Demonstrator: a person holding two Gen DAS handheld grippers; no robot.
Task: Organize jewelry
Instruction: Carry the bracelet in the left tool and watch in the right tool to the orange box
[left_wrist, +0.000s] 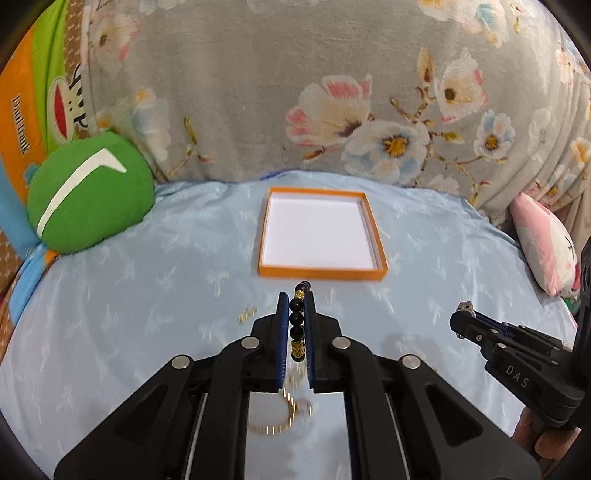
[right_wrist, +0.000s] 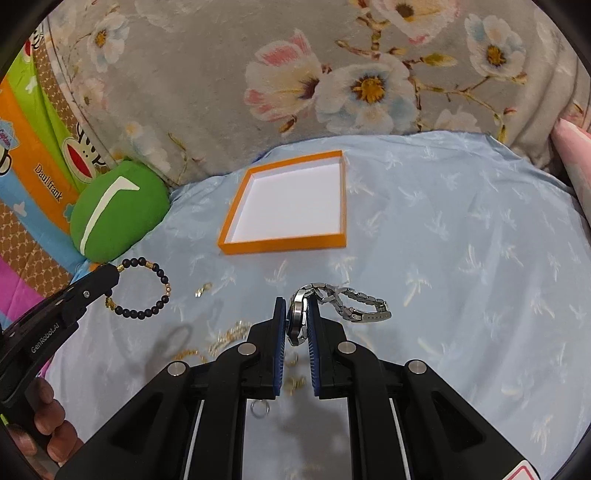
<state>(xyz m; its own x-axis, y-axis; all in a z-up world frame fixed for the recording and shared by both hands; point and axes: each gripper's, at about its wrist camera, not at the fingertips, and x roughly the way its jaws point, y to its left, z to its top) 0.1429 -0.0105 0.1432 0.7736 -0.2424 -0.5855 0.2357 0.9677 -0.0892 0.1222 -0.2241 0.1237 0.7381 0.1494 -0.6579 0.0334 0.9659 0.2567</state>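
Left claw (left_wrist: 296, 295) grips the beaded bracelet (left_wrist: 297, 321), right claw (right_wrist: 296, 301) the steel watch (right_wrist: 334, 301); next, carry both to the orange tray (left_wrist: 321, 274) at frame center.

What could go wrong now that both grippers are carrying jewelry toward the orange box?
The silver metal watch is pinched edge-on at its case, band dangling, so it may twist free. The black bead bracelet hangs from the left gripper; its loop might snag the shallow orange box rim instead of landing inside.

left gripper (left_wrist: 297, 325): clamped on bracelet (right_wrist: 142, 288); right gripper (right_wrist: 297, 321): clamped on watch (right_wrist: 340, 304)
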